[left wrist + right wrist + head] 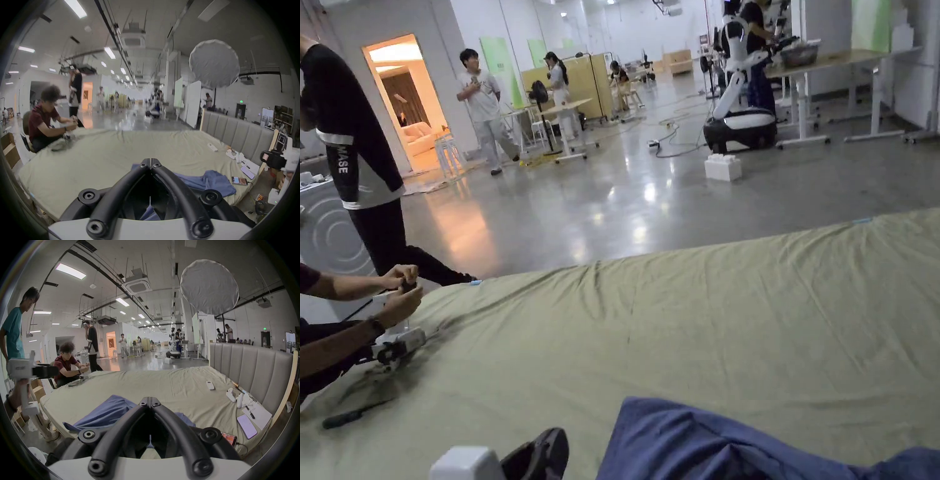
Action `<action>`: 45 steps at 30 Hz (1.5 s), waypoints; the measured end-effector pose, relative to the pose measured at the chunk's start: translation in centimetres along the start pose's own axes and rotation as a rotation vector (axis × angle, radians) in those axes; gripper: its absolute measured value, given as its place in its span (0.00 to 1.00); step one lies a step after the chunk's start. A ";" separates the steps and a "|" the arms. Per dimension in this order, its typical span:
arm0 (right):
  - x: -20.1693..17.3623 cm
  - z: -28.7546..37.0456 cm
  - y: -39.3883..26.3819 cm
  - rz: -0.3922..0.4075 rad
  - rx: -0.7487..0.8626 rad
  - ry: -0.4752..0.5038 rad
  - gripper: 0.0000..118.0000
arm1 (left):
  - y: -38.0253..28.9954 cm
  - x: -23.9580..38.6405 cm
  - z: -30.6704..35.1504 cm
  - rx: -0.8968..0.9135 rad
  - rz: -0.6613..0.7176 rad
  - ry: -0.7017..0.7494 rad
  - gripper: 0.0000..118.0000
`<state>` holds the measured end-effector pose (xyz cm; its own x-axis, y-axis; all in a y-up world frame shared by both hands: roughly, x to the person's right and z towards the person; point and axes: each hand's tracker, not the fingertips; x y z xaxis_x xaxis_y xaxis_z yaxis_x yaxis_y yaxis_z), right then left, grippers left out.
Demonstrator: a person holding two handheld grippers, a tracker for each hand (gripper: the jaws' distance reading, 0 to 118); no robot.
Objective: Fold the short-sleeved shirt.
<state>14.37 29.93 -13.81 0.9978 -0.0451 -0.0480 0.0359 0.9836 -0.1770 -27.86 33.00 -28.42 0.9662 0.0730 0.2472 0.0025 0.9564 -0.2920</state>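
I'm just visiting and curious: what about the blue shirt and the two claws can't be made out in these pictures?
- Blue shirt: head view, the bottom edge cuts it off.
- Shirt's middle: right gripper view, the right claw covers it.
- Shirt's near part: left gripper view, the left claw covers it.
- Sleeves and collar: crumpled folds hide them.

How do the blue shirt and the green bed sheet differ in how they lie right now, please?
The blue shirt lies bunched in loose folds, while the green bed sheet is spread nearly flat with only faint wrinkles. The shirt takes up just the near edge; the sheet covers the whole mattress. Both are plain, unpatterned fabric.
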 end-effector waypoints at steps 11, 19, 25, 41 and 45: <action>3.8 -5.0 -5.0 -0.083 -0.254 -0.072 0.00 | -5.2 -4.8 -34.2 -0.540 0.005 -0.052 0.76; 6.8 -6.7 -7.6 -0.065 -0.366 -0.142 0.00 | -9.3 -6.6 -44.2 -0.678 0.029 0.012 0.46; 7.8 -8.0 -8.4 -0.090 -0.395 -0.147 0.00 | -9.8 -4.9 -44.3 -0.687 -0.022 0.068 0.21; 18.0 -34.8 -6.9 -0.203 -0.821 -0.041 0.76 | -9.6 -0.9 -47.5 -0.881 -0.227 0.137 0.04; 17.6 -38.7 -9.0 -0.105 -0.942 -0.004 0.76 | -9.7 -0.5 -47.6 -0.889 -0.268 0.148 0.04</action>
<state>29.48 13.53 -51.13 0.9923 -0.1229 0.0164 0.0680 0.4286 -0.9009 -16.05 10.17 -69.70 0.9279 -0.2131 0.3060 0.3661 0.3645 -0.8562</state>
